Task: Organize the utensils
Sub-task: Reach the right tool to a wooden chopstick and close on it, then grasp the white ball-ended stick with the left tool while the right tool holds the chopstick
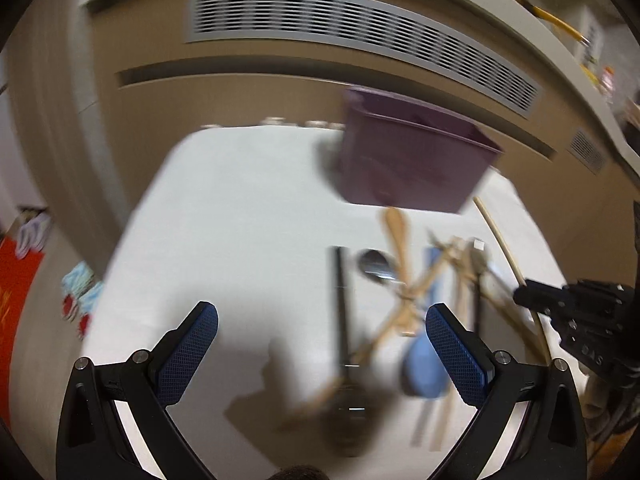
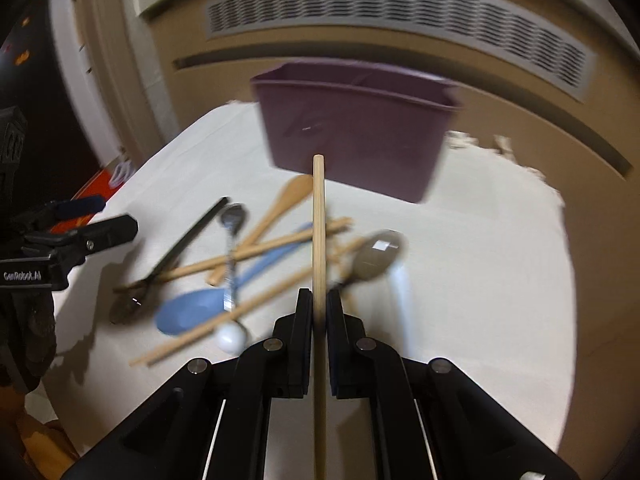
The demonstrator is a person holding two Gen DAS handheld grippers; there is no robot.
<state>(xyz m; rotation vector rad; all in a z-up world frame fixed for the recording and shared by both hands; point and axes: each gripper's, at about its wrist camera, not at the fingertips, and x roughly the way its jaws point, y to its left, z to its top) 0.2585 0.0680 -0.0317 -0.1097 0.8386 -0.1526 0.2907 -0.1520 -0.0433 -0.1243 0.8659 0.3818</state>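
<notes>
Right gripper (image 2: 319,304) clamped tight on chopstick (image 2: 319,208), centre frame. Left gripper (image 1: 322,344) wide open, empty. Recommend tipping stick upright before lowering into purple bin (image 2: 356,136).

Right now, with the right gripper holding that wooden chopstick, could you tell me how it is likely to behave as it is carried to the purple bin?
The chopstick looks stiff: it runs straight, without sagging. It is thin, so probably light. Clamped in the right gripper at one narrow spot, with much length either side, it could pivot if it bumps the purple bin.
</notes>
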